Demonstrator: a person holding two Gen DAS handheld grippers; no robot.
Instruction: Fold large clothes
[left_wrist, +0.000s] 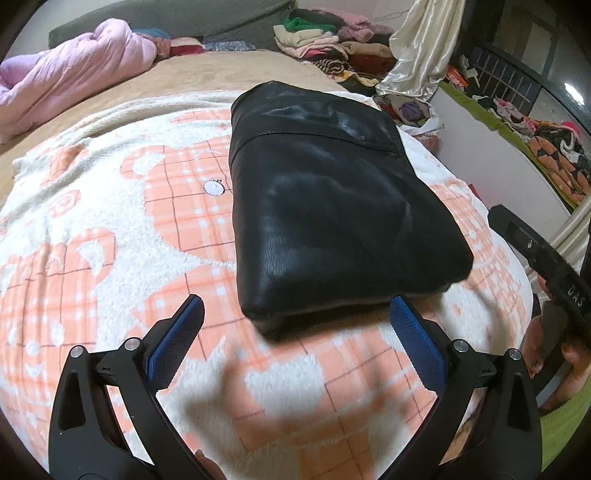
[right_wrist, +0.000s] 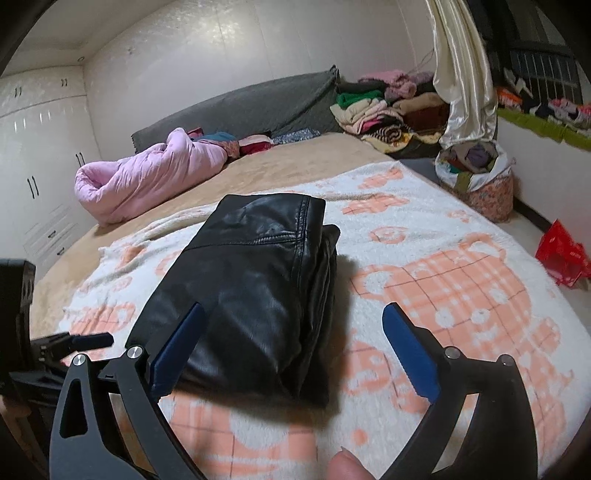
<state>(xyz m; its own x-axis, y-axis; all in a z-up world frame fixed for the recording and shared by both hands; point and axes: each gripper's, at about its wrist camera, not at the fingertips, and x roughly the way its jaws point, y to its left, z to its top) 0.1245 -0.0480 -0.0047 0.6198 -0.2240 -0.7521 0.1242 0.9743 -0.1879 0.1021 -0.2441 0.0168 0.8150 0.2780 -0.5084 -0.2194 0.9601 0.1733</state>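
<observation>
A fingertip (right_wrist: 345, 467) sits at the bottom edge of the right wrist view, closest to the lens, and just past it are my right gripper's (right_wrist: 295, 332) blue pads (right_wrist: 410, 354). They're spread wide with nothing pressed between them. The near corner of the black leather jacket (right_wrist: 255, 295) lies in the gap, but neither pad bears on it. My left gripper (left_wrist: 297, 325) is likewise released; its pads (left_wrist: 417, 347) straddle the near end of the bundle without touching it.

Position: the jacket (left_wrist: 325, 199) is a compact folded block lying flat on the white-and-peach blanket (left_wrist: 92, 229), roughly mid-bed, well apart from the pink quilt (right_wrist: 147, 177) and the pile of folded clothes (right_wrist: 384, 107) by the headboard.

Orientation: the long axis runs away from both cameras, from the near edge of the bed toward the headboard. The short near end faces my grippers. In the right view a stitched seam crosses the far end and the stacked layer edges show along the right flank, so I judge that the open side; the left flank reads as a closed fold.

Fold looks complete, or nearly so.

Risks:
- Leather is stiff and slick. With no pressure on it, the top layer could spring up or slide off toward the open right flank.
- The plush blanket is soft and uneven, so the block may tilt and the layers creep.
- Both pad sets are close to the near end. A careless withdrawal could snag an edge and drag the bundle open.
- Any lift from one end only would likely let the layers fan out.
</observation>
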